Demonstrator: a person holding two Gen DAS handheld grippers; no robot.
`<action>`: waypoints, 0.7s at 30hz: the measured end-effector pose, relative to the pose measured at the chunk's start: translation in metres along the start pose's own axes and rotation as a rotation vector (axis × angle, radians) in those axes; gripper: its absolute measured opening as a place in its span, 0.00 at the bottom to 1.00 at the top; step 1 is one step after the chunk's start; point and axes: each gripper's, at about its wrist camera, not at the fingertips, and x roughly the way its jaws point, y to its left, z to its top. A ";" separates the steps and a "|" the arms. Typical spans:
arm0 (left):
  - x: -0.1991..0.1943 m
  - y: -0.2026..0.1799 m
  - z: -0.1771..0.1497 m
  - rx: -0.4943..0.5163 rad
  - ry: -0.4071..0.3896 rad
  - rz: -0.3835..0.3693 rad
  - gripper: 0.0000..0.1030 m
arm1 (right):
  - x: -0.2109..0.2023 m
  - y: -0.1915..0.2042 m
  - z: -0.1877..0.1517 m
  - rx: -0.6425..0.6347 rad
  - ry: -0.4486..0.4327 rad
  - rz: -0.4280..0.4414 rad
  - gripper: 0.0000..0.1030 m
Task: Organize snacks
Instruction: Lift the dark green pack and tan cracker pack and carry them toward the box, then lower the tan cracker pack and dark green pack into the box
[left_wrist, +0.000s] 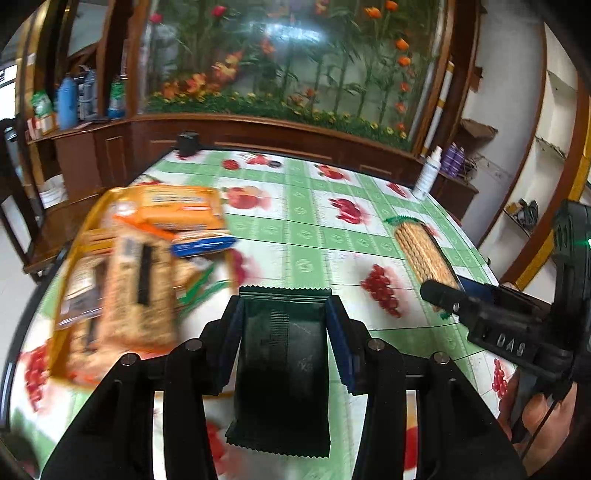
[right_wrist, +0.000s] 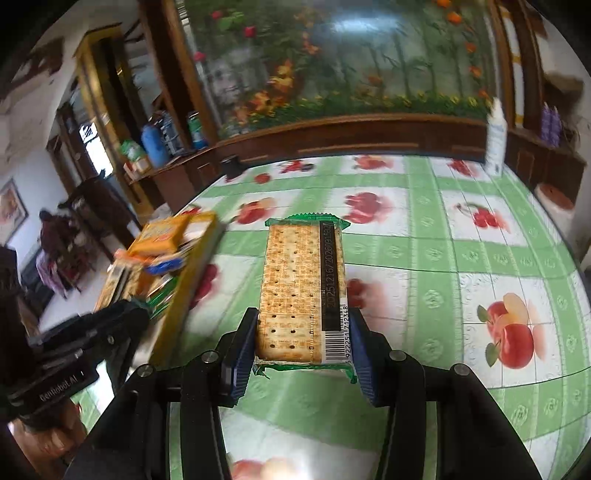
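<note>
My left gripper (left_wrist: 284, 321) is shut on a dark green snack packet (left_wrist: 282, 369) and holds it above the table. My right gripper (right_wrist: 303, 343) is shut on a clear cracker pack (right_wrist: 301, 291) with green ends; the pack also shows in the left wrist view (left_wrist: 424, 251). A yellow tray (left_wrist: 79, 236) on the left holds several snack packs, among them an orange pack (left_wrist: 177, 206) and a blue-and-white one (left_wrist: 203, 245). The tray also shows in the right wrist view (right_wrist: 192, 280), left of the cracker pack.
The table has a green and white fruit-print cloth (left_wrist: 306, 236). A white spray bottle (left_wrist: 428, 173) stands at the far right corner, a small black object (left_wrist: 187, 143) at the far edge. A wooden cabinet with a flower mural (left_wrist: 295, 74) runs behind.
</note>
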 end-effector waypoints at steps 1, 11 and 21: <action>-0.005 0.007 -0.001 -0.007 -0.008 0.011 0.41 | -0.003 0.015 -0.002 -0.035 0.001 -0.011 0.47; -0.047 0.060 -0.012 -0.076 -0.074 0.087 0.42 | -0.020 0.108 -0.010 -0.231 -0.019 -0.028 0.47; -0.064 0.106 -0.016 -0.145 -0.103 0.159 0.42 | -0.024 0.166 -0.011 -0.358 -0.037 -0.022 0.47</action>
